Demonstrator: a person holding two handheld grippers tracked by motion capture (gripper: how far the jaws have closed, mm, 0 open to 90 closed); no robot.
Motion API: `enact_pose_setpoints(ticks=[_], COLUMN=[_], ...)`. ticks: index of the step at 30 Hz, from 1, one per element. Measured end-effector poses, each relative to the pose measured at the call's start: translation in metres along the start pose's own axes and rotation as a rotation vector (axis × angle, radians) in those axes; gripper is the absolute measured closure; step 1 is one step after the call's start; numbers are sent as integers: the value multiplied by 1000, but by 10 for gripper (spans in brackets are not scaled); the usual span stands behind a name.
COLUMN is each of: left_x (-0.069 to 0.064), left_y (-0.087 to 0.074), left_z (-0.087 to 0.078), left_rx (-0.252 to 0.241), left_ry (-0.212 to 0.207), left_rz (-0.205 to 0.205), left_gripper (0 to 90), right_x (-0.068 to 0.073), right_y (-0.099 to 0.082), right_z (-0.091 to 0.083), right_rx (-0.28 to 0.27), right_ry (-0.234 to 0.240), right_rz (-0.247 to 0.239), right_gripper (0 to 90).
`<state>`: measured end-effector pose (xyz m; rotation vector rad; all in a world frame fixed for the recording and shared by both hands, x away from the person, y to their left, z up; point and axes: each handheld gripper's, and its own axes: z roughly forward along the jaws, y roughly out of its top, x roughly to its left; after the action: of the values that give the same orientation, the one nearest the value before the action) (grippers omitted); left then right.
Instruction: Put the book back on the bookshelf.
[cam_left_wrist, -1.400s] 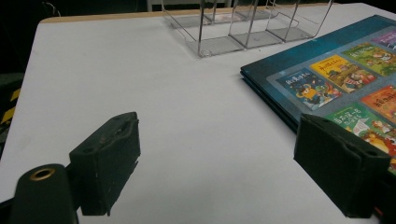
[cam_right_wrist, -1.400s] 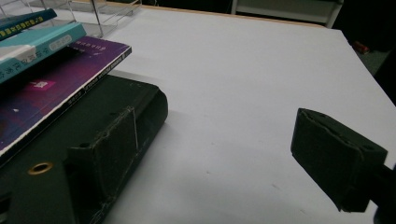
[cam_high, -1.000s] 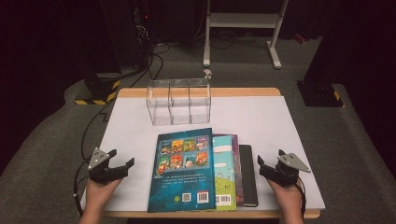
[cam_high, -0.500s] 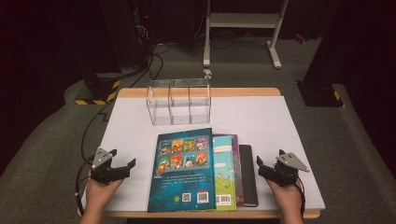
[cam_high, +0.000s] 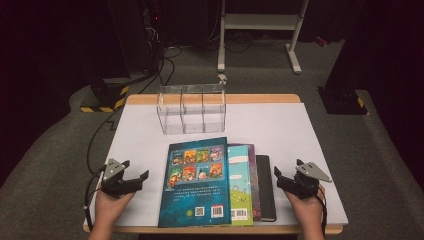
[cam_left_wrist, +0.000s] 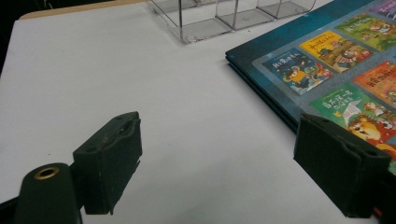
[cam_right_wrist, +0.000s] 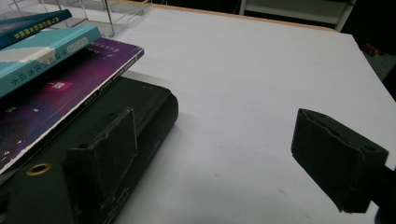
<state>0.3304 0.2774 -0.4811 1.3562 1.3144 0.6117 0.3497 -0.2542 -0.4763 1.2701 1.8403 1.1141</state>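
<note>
A stack of books lies at the table's near middle. On top is a dark blue picture book (cam_high: 197, 182) (cam_left_wrist: 327, 70), then a teal book (cam_high: 241, 170) (cam_right_wrist: 42, 51), a purple one (cam_right_wrist: 70, 93) and a black book (cam_high: 265, 187) (cam_right_wrist: 140, 116) at the bottom right. My left gripper (cam_high: 136, 170) (cam_left_wrist: 224, 172) rests left of the stack and points at the blue book's edge. It is open; its jaws have just been closing a little with nothing between them. My right gripper (cam_high: 278, 179) (cam_right_wrist: 222, 158) stands open beside the black book, over bare table.
A clear three-compartment organizer (cam_high: 192, 107) (cam_left_wrist: 224, 14) stands behind the books. The white-covered table (cam_high: 300, 130) has a wooden rim. A metal stand (cam_high: 260, 22) and cables are on the floor beyond.
</note>
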Motion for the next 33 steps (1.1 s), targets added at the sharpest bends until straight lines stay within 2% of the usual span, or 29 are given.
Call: enact_pose_setpoints(ticks=[1, 2, 3, 6, 9, 15, 16, 19, 22, 26, 29, 30, 31, 33], left_x=[-2, -2, -4, -6, -9, -18, -21, -28, -32, -39, -39, -39, -39, -39], left_y=[0, 0, 1, 3, 7, 17, 18, 20, 19, 13, 8, 6, 5, 7], left_z=[1, 0, 0, -1, -2, 2, 5, 12, 18, 24, 21, 20, 20, 15], left_rx=[-4, 4, -11, -21, -25, -24, -35, -26, -18, -9, -13, -22, -8, 7], left_ry=[-3, -3, -10, -10, -15, -29, -32, -35, -39, -55, -60, -65, -71, -72], left_rz=[-3, 11, 8, 5, -30, -13, -24, -21, -17, -23, 9, -2, -5, 16], left_gripper=[153, 153, 153, 153, 153, 152, 152, 152, 153, 153, 153, 153, 155, 150], right_x=[-1, -2, -2, -4, -3, -4, -4, -4, -4, -4, -3, -3, -3, -1], right_y=[0, 1, 1, 1, 3, 9, 10, 10, 10, 11, 13, 15, 18, 21], right_z=[0, 1, 1, -1, -3, -3, -3, -3, -3, -6, -7, -7, -7, -7], right_rx=[2, 3, 4, -8, -9, -20, -17, -26, -22, -42, -53, -53, -53, -56], right_ry=[-9, -20, -29, -34, -24, -25, -19, -8, -5, 1, 3, 8, 16, 29], right_rz=[12, 19, 23, 21, 20, -4, -3, -4, -10, -17, -23, -25, -22, -17], right_gripper=[158, 172, 177, 176, 166, 164, 164, 170, 173, 189, 188, 188, 189, 189])
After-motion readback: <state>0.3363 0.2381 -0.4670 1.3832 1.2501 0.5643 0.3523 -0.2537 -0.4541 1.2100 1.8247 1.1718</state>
